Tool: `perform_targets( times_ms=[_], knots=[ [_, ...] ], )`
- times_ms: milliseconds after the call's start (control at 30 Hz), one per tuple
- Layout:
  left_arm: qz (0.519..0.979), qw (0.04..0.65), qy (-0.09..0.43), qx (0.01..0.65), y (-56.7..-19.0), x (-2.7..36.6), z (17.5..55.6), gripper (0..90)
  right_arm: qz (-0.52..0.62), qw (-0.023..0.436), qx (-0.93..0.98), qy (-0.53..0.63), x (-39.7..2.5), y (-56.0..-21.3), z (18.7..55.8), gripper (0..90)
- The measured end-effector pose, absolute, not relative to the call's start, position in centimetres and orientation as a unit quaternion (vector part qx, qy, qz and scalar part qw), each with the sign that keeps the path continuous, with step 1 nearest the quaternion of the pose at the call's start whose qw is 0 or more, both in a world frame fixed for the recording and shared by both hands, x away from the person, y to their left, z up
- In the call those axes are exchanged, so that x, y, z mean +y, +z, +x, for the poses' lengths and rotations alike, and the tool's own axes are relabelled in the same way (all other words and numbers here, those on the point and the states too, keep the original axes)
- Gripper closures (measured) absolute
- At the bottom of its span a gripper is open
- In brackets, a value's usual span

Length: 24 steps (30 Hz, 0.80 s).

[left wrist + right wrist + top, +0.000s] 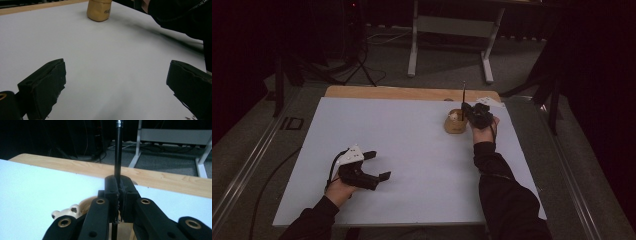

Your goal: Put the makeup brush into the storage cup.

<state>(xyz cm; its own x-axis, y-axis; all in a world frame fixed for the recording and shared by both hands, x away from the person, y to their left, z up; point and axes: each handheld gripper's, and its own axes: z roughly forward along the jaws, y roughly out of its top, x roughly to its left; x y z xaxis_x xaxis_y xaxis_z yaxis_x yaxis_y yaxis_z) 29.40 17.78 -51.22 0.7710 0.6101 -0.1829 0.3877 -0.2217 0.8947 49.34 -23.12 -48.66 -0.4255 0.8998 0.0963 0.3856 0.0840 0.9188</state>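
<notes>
Trouble is coming if my right gripper, clamping the thin black rod upright over the tan cup at the mat's far right, is tilting and tipping it, while my left gripper is idling wide apart.

The right hand-held gripper has its two black jaws pressed close together. Between them stands a thin black stick. The stick points straight up and has a small silver bit near its top. Below the jaws sits a light wooden holder, and a pale, bumpy little thing shows beside it on the left. The tabletop is covered by a white sheet, with a strip of wood along its far edge. Behind it the floor is grey, with cables and white table legs.
</notes>
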Motion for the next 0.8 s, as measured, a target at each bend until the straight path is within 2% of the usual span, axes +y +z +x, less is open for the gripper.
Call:
perform_targets(
  times_ms=[300,800],
  knots=[
    [0.773,0.534,0.103,0.326,-51.2,18.0,29.5,2.6,0.483,0.241,0.691,0.480,-22.9,-49.8,49.5,85.8],
    [0.772,0.533,0.099,0.331,-51.3,18.1,29.5,2.6,0.488,0.233,0.702,0.464,-23.3,-50.9,49.1,84.9]
  ],
)
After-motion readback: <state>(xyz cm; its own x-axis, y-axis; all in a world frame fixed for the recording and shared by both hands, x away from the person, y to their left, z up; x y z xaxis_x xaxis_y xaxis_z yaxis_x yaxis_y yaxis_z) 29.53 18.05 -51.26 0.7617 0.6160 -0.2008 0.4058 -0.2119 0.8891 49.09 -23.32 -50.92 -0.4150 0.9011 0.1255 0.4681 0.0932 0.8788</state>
